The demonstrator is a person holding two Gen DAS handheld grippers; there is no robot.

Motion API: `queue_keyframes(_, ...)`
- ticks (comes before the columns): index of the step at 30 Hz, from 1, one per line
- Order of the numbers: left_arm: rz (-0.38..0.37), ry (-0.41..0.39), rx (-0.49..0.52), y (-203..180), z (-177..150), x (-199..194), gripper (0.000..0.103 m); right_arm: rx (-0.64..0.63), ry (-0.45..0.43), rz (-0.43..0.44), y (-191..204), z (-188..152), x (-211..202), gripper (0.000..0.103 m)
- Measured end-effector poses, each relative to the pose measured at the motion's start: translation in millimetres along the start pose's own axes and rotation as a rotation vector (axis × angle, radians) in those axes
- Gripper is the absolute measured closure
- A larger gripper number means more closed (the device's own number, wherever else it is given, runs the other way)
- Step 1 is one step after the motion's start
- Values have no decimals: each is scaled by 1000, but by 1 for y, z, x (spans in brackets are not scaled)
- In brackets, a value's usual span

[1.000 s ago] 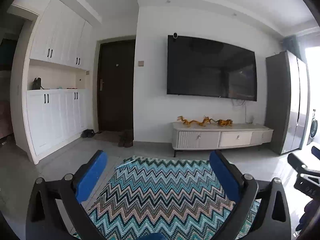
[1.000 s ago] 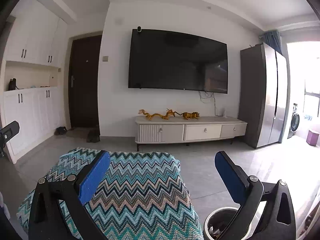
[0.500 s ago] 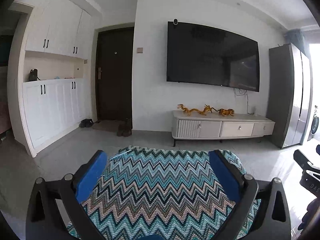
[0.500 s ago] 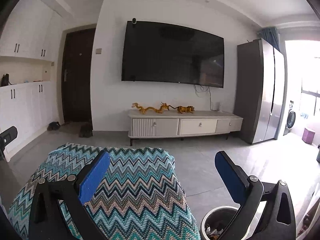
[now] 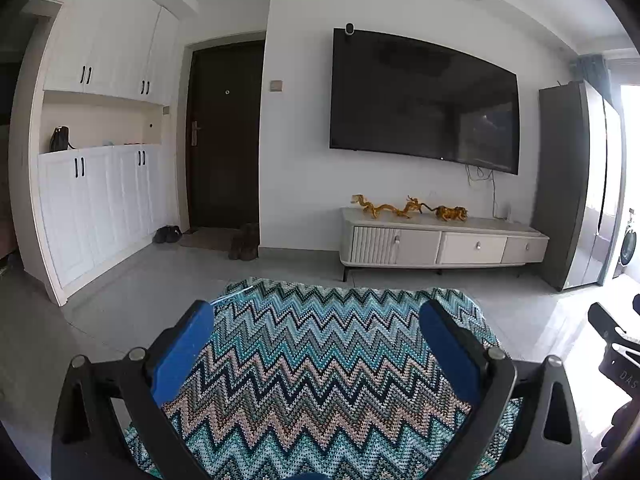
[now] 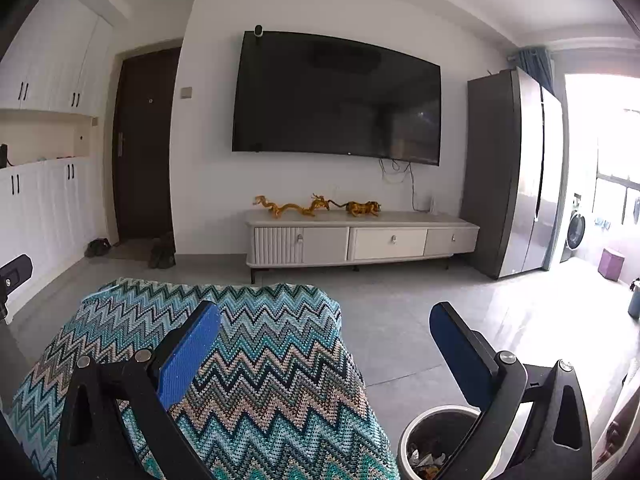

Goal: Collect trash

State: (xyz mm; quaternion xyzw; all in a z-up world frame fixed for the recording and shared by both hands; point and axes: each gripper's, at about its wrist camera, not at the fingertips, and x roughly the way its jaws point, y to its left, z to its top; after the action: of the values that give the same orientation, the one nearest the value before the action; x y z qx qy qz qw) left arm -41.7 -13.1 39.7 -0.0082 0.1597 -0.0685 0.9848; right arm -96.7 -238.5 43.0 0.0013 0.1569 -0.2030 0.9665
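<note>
The left tool has its two blue fingers wide apart and holds nothing; just below and ahead of it lies a table covered with a zigzag cloth in teal, beige and black. The right tool is also wide open and empty, and it hangs over the right edge of the same cloth. Under its right finger, low on the floor just beside the table, stands a round trash bin with a pale rim, and some crumpled trash lies inside it. Far in front of both tools there is a white wall with a big dark television, and under it a long low cabinet with golden figures on top. To the left of the tools is a dark door, to the right a tall grey refrigerator.
</note>
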Motion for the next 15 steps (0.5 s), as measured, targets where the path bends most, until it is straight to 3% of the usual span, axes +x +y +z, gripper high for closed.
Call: queue_keyframes(15,-7,31,-10,0,-7,11,0,2,24,-14,1,-6,8,0)
